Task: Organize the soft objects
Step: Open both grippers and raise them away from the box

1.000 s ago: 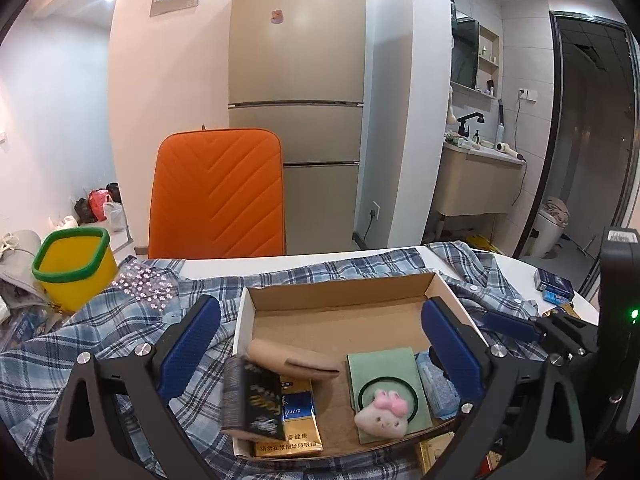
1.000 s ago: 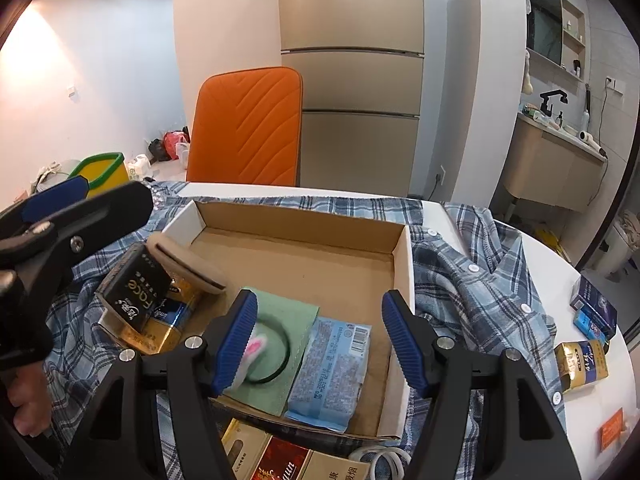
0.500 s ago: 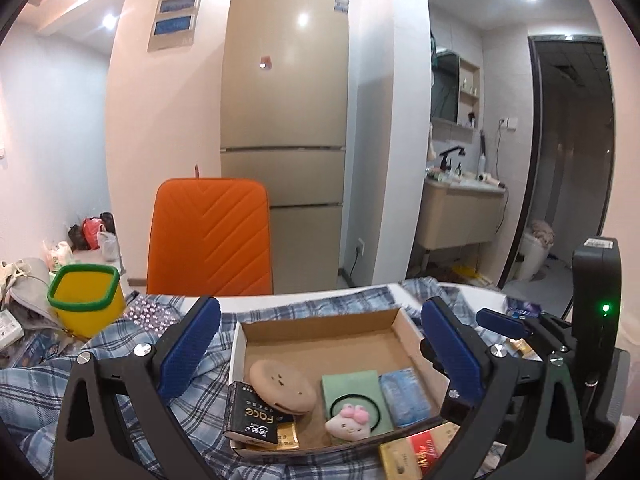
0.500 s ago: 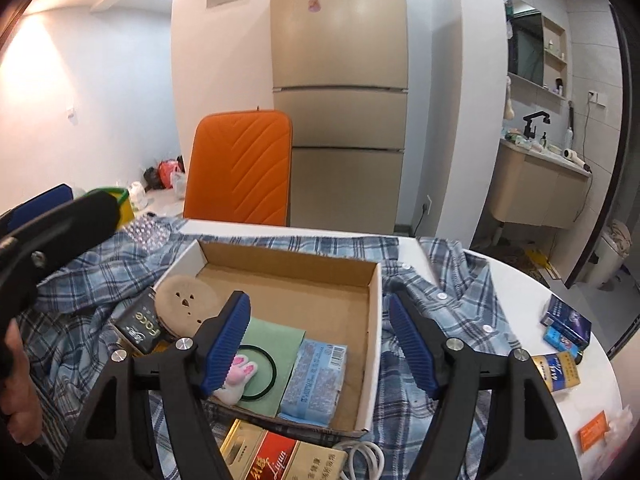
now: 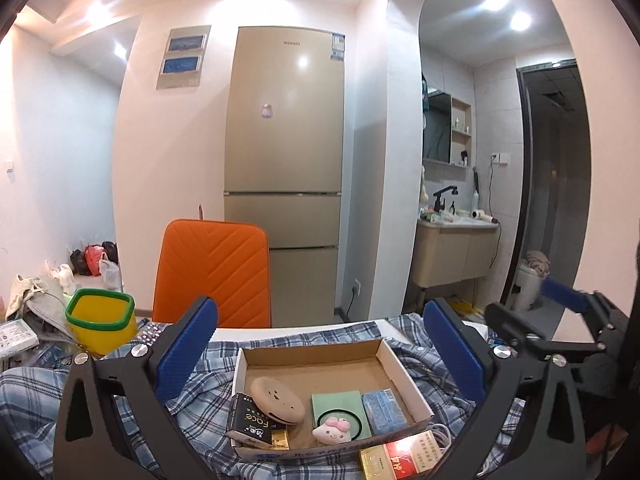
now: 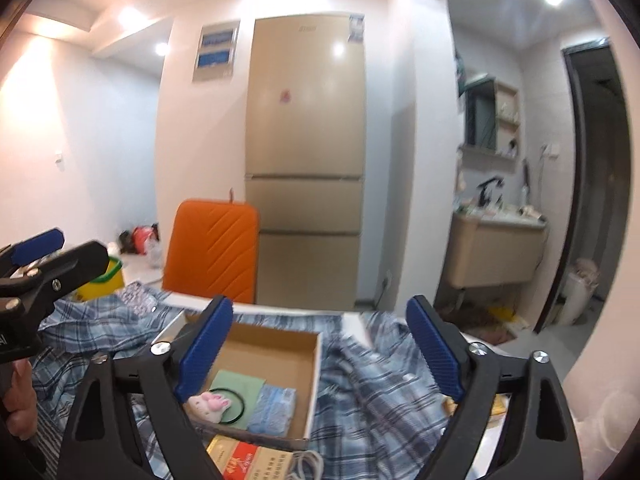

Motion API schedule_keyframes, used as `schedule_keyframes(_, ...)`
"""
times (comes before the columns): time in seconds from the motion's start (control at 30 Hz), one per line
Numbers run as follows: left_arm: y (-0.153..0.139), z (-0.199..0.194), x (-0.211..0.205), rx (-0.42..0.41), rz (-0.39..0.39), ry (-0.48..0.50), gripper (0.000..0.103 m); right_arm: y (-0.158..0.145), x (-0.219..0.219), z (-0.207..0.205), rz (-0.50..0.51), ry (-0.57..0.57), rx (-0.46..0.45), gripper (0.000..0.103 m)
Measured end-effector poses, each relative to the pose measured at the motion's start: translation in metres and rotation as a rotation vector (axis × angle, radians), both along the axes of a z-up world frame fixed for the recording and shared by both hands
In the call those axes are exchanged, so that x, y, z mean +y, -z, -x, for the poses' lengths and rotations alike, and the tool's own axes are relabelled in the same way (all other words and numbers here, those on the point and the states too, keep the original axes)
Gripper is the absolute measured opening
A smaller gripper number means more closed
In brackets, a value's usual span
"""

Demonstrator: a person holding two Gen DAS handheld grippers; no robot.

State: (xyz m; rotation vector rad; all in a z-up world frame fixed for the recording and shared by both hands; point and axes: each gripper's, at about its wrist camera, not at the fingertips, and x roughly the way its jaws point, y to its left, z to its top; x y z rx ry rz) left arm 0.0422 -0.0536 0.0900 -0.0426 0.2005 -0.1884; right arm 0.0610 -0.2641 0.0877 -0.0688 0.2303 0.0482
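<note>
soft objects sit together in an open cardboard box [image 5: 382,354] that rests on a blue plaid shirt [image 5: 208,376] spread over the tabletop [image 5: 256,334]. in the left wrist view the box holds, from left to right, a black carton [image 5: 250,426] printed "face" leaning at the near left corner, a round tan puff [image 5: 277,400] lying partly on it, a green cloth [image 5: 336,404] with a black hair tie [image 5: 358,428] and a pink-and-white plush charm [image 5: 334,434] on top, and a pale blue tissue pack [image 5: 383,411] against the right wall. a red and gold carton [image 5: 400,458] lies just outside the near wall, with a white cable [image 5: 440,430] beside it.

left hand-held gripper [image 5: 320,354] hangs above the near side of the box, jaws spread wide with nothing between them. right hand-held gripper [image 6: 320,354] is likewise released; its jaws have just been opening, and they frame the box and shirt below without touching either. each one shows at the edge of the other's view, well apart from the box contents. a hand [image 6: 18,408] shows at the left edge of the right wrist view.

beyond the tabletop stand an orange chair [image 5: 212,272] and a tall beige fridge [image 5: 286,176]. a yellow bin with a green rim [image 5: 100,326] sits at the left, near the shirt's edge. to the right, an arched opening gives onto a washbasin cabinet [image 5: 452,256].
</note>
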Motion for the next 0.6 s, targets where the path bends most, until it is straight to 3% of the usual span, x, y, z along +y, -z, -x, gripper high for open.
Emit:
schedule_keyframes(0.03, 0.000, 0.004, 0.000, -0.009, 0.001, -0.004, 0.102, -0.002, -0.002, 0.006, -0.007, 0.003, -0.020, 0.103)
schedule_keyframes(0.33, 0.015, 0.040, 0.000, -0.105, -0.017, -0.039, 0.102, 0.007, -0.004, 0.053, 0.012, -0.012, -0.112, 0.103)
schedule_keyframes(0.47, 0.028, 0.046, 0.005, -0.104, 0.010, -0.035, 0.102, 0.018, -0.010, 0.072, -0.011, -0.017, -0.156, 0.103)
schedule_keyframes(0.6, 0.043, 0.046, 0.007, -0.073, 0.015, -0.033, 0.102, 0.029, -0.016, 0.075, -0.015, -0.011, -0.126, 0.103)
